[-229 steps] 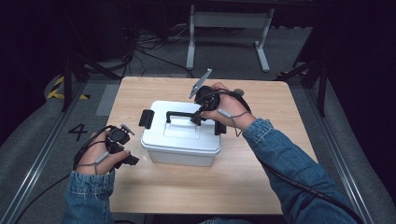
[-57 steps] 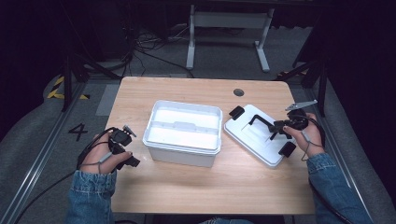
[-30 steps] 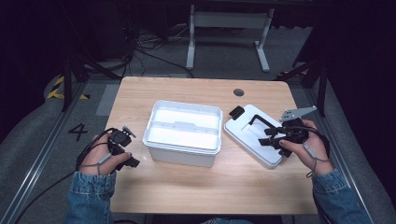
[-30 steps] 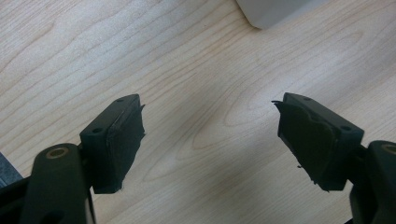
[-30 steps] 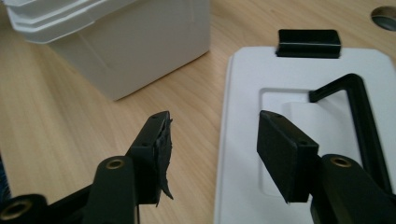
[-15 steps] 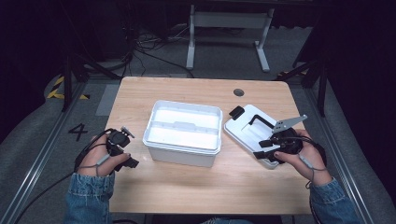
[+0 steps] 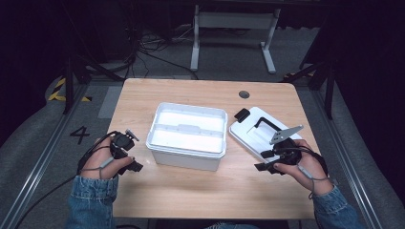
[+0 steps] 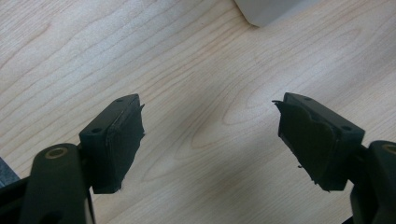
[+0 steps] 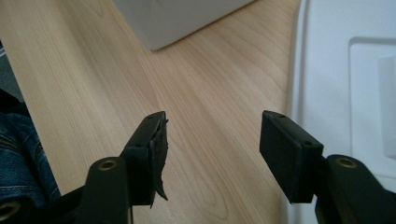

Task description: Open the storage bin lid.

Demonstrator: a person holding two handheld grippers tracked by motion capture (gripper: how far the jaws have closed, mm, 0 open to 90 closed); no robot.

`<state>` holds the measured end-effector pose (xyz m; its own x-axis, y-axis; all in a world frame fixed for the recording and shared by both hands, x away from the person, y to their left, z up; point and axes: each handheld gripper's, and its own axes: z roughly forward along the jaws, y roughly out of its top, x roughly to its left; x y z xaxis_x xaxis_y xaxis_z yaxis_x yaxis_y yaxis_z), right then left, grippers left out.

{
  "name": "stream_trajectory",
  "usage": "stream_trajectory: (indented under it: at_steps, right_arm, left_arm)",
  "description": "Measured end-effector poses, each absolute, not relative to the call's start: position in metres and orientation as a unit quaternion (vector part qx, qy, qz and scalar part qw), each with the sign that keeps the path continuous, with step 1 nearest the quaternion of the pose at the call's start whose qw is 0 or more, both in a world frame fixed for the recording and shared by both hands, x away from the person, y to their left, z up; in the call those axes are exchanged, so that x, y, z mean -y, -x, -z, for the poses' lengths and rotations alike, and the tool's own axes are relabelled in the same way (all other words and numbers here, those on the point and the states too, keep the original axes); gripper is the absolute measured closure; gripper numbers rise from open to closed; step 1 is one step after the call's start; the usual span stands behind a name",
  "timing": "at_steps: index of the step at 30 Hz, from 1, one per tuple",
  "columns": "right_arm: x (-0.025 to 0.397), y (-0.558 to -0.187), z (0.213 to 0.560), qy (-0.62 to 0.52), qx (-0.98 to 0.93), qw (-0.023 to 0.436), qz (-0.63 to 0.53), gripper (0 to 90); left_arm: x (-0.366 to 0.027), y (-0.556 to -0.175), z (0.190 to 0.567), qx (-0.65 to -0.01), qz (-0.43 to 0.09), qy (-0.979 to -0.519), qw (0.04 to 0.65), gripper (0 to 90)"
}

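White bin (image 7: pixel 186 135), lid off, sits mid-table betw. both grippers. Its lid (image 7: pixel 260 133) lies flat just beside right gripper (image 7: pixel 265 166), jaws apart, nothing held. Left gripper (image 7: pixel 135 165), jaws also apart w/ nothing betw., rests on wooden table (image 7: pixel 191 191) near bin's corner.

a light wooden bench (image 7: pixel 200 191) with rounded corners stands on a grey floor (image 7: pixel 28 143). an open white box (image 7: pixel 187 135) sits near its middle. just right of it, apart, a white lid (image 7: pixel 255 136) with black latches lies flat. a small dark round grommet (image 7: pixel 244 94) is set near the far edge.
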<state>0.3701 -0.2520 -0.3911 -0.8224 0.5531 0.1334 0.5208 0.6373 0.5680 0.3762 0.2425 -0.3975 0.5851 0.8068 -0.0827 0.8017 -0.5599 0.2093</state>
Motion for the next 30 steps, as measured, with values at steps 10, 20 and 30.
stream_trajectory:
  at_steps: [10, 20, 30]
  right_arm:
    - [0.239, -0.37, 0.412, -0.299, -0.914, 0.01, -0.274, 42.2]
    - [0.229, -0.369, 0.428, -0.292, -0.924, -0.003, -0.249, 41.2]
    - [0.223, -0.366, 0.434, -0.277, -0.93, -0.015, -0.24, 40.4]
  left_arm:
    - [-0.241, -0.378, 0.399, -0.448, -0.014, -0.887, 0.109, 23.0]
    - [-0.24, -0.379, 0.4, -0.45, -0.008, -0.886, 0.109, 23.0]
    - [-0.24, -0.379, 0.4, -0.446, -0.009, -0.888, 0.108, 23.0]
